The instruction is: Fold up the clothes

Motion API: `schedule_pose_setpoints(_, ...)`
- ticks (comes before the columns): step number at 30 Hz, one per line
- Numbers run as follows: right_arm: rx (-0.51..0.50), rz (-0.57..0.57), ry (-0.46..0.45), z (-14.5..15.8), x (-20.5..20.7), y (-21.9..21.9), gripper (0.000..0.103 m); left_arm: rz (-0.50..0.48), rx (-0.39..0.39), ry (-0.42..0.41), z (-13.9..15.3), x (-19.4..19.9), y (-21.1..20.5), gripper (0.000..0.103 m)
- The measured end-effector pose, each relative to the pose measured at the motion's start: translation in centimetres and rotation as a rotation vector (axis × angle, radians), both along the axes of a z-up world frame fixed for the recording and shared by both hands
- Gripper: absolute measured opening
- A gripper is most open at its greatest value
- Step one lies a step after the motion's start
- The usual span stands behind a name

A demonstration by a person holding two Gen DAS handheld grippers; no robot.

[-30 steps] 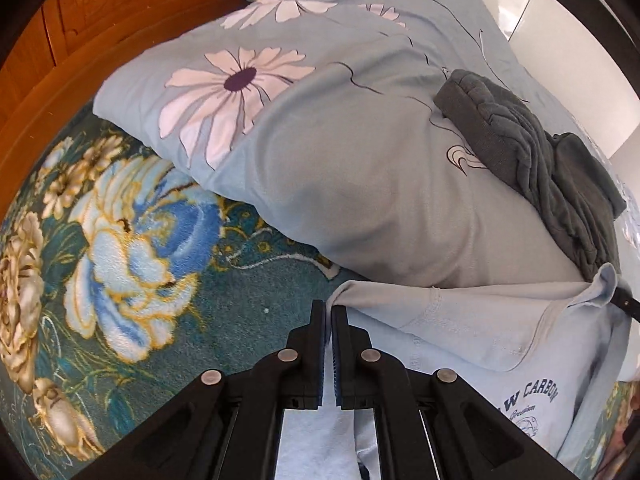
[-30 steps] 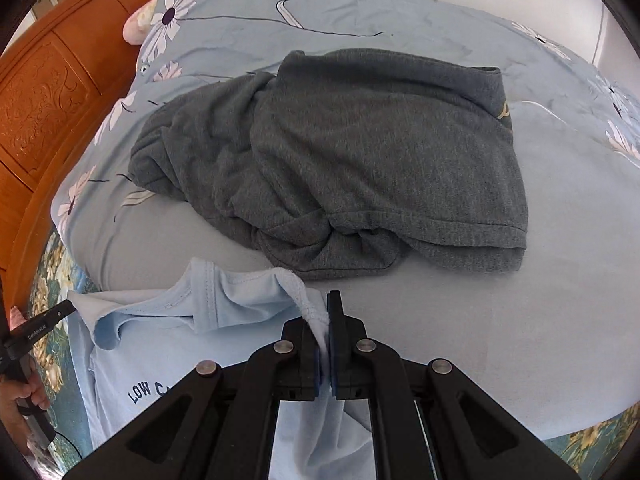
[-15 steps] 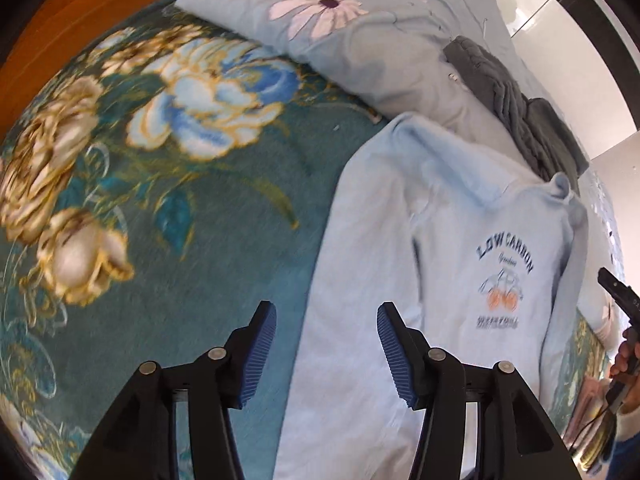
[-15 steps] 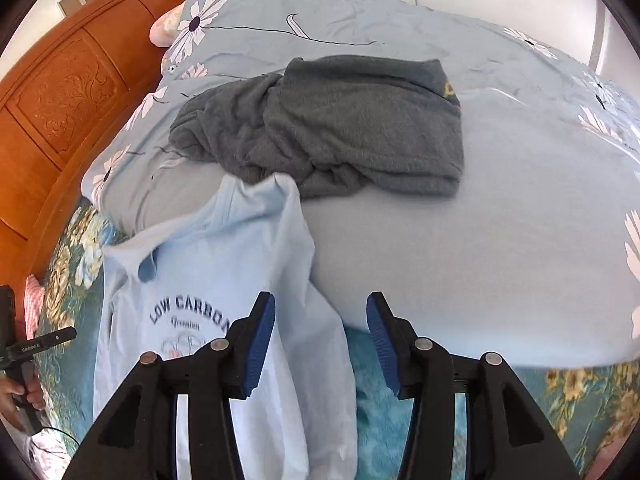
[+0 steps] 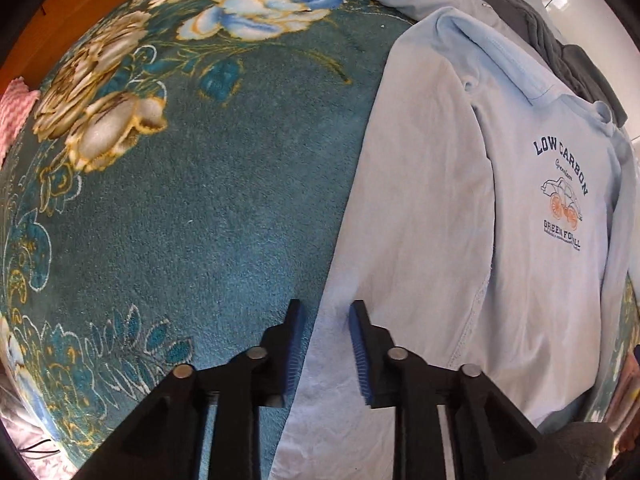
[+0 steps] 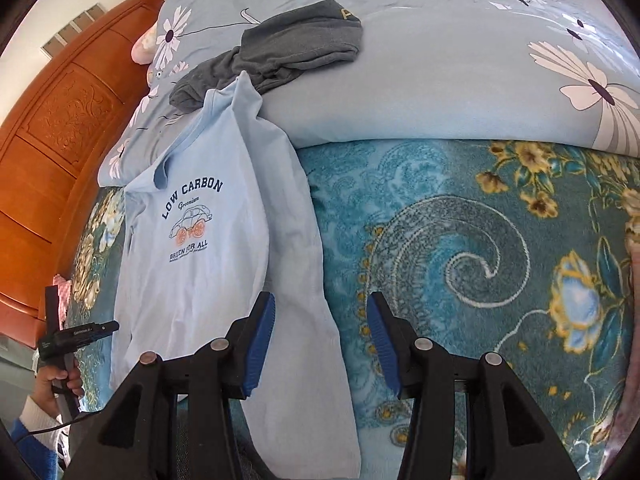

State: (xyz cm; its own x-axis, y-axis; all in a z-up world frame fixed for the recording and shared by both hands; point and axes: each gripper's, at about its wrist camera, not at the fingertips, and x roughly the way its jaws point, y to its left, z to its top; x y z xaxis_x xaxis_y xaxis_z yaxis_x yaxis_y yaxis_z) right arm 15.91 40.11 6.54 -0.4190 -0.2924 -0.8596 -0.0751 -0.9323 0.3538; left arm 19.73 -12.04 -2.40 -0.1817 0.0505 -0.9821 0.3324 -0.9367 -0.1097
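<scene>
A light blue sweatshirt (image 5: 460, 216) printed "LOW CARBON" lies flat, front up, on a teal floral blanket (image 5: 192, 208). Its collar end rests on a pale blue duvet. In the right wrist view the sweatshirt (image 6: 208, 264) runs from the duvet down toward me. My left gripper (image 5: 325, 312) is open, low over the left sleeve edge, with the edge between its jaws. My right gripper (image 6: 321, 304) is open wide above the right sleeve, empty. A dark grey garment (image 6: 296, 44) lies crumpled on the duvet beyond the collar.
The pale blue flowered duvet (image 6: 460, 80) is heaped at the far side of the bed. A carved orange wooden headboard (image 6: 60, 128) stands at the left. The left gripper and the hand holding it (image 6: 68, 344) show in the right wrist view. A pink cloth (image 5: 14, 112) lies at the blanket's left edge.
Both grippers let go of the sweatshirt's shoulders, opened and drew back toward its lower part. The sweatshirt now lies spread flat. The left jaws have narrowed somewhat over the sleeve edge.
</scene>
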Motion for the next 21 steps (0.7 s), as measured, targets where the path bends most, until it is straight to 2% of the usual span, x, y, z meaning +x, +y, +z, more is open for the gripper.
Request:
schedule_pose_setpoints(1,-0.01,0.001,0.001,0.1,0.3,0.0,0.049,-0.013,-0.009,-0.003,0.2,0.0,0.3,0.007)
schedule_pose_setpoints(2,-0.031,0.002,0.002,0.2,0.4,-0.1,0.049,-0.023,-0.02,-0.001,0.6,0.2,0.4,0.004)
schedule_pose_setpoints(7,-0.07,0.004,0.007,0.1,1.0,-0.3,0.049,-0.025,-0.098,0.044,3.3,1.2,-0.1,0.002)
schedule_pose_setpoints(12,-0.048,0.065,-0.003,-0.5,1.5,-1.1,0.049,0.068,-0.288,0.071,6.7,1.6,-5.1,0.002)
schedule_pose_setpoints(14,-0.04,0.09,0.0,-0.6,1.6,-1.4,0.049,0.121,-0.394,0.07,8.3,1.2,-7.3,0.002)
schedule_pose_setpoints(18,-0.045,0.134,-0.006,-0.9,1.0,-2.5,0.049,0.214,-0.494,0.075,9.8,-1.3,-11.5,0.002)
schedule_pose_setpoints(21,-0.055,0.176,-0.026,-1.4,0.3,-3.7,0.049,0.232,-0.526,0.05,9.2,-3.2,-13.2,0.004)
